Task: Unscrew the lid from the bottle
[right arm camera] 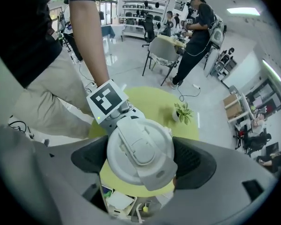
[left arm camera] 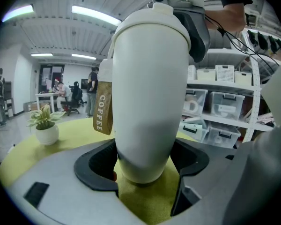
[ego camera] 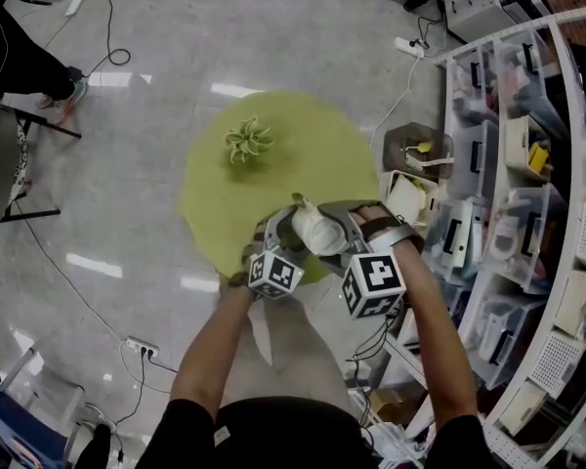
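Observation:
A white bottle [ego camera: 317, 229] is held over the near edge of the round yellow-green table [ego camera: 215, 193]. My left gripper [ego camera: 291, 234] is shut on its lower body [left arm camera: 150, 88], dark pads [left arm camera: 96, 165] pressing both sides; a tan "COFFEE" strap [left arm camera: 103, 109] hangs at its left. The white lid [right arm camera: 139, 153] sits on the bottle's top. My right gripper [right arm camera: 140, 162] is shut on that lid from above, with pads [right arm camera: 196, 161] on both sides. My right gripper [left arm camera: 194, 22] also shows above the bottle in the left gripper view. My left gripper's marker cube [right arm camera: 107, 100] shows behind the lid.
A small potted plant [ego camera: 247, 143] stands on the table's far side. Shelves with plastic bins [ego camera: 508, 164] line the right. A power strip [ego camera: 142, 347] and cables lie on the floor at left. People and chairs [right arm camera: 161, 50] are farther off.

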`<action>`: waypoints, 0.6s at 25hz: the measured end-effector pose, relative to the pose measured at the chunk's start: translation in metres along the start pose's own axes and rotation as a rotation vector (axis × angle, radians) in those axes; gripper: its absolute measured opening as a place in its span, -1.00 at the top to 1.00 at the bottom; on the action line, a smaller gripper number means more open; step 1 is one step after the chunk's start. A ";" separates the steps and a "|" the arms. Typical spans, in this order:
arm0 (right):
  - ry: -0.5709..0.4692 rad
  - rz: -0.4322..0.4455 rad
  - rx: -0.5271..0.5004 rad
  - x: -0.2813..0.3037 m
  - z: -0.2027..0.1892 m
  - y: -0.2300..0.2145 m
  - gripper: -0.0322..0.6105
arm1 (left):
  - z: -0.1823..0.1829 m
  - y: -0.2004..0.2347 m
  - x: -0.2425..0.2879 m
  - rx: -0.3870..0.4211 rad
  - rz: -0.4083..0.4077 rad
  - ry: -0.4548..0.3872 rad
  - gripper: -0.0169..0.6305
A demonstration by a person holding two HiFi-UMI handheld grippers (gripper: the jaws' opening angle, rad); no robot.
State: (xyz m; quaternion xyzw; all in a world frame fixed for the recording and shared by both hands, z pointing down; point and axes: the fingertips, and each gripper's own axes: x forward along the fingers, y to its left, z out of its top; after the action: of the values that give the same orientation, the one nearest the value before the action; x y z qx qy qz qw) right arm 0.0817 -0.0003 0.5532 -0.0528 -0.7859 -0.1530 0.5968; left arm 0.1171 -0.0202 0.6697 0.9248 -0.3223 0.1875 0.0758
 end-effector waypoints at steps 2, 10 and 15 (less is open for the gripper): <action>-0.006 0.002 0.009 -0.002 0.002 0.001 -0.43 | -0.001 -0.001 0.000 0.000 -0.001 0.001 -0.19; -0.069 -0.066 0.104 -0.029 0.008 -0.003 -0.44 | -0.003 -0.002 0.002 -0.003 0.000 0.000 -0.18; -0.126 -0.104 0.217 -0.047 0.005 -0.005 -0.44 | -0.002 -0.003 0.003 -0.004 -0.002 0.000 -0.18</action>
State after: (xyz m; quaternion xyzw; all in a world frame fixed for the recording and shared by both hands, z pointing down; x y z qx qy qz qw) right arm 0.0893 0.0008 0.5066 0.0432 -0.8355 -0.0941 0.5396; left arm 0.1205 -0.0195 0.6726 0.9250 -0.3217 0.1868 0.0781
